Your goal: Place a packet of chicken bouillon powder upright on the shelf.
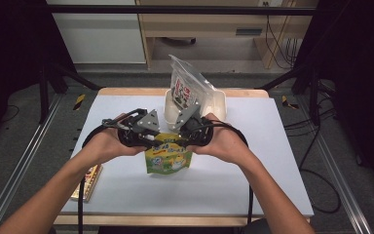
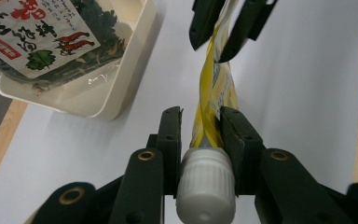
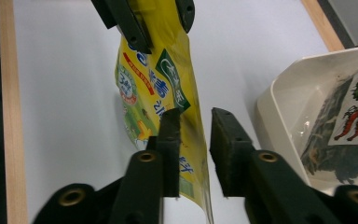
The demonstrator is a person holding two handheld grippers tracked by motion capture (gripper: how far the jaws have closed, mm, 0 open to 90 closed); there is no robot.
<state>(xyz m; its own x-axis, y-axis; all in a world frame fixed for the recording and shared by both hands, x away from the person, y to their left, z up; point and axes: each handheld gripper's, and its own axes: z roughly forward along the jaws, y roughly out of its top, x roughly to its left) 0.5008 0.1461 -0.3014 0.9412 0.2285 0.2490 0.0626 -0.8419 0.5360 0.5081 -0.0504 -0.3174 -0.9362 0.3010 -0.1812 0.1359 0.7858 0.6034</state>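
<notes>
Above desk (image 1: pixel 126 195), left hand-held gripper (image 2: pixel 200 128) clamps pouch (image 1: pixel 168 158) at cap (image 2: pixel 206 184); right hand-held gripper (image 3: pixel 195 123) gapes w/ pouch edge between, no grip: pouch may swing/slip.

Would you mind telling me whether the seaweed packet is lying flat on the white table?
No, the seaweed packet stands tilted inside the cream tub at the table's far edge.

Both hand-held grippers black: left (image 1: pixel 152 139), right (image 1: pixel 182 138). Grey three-cornered top plates, brass-ringed holes in arms, black cables trailing. Forearms bare, no sleeves.
</notes>
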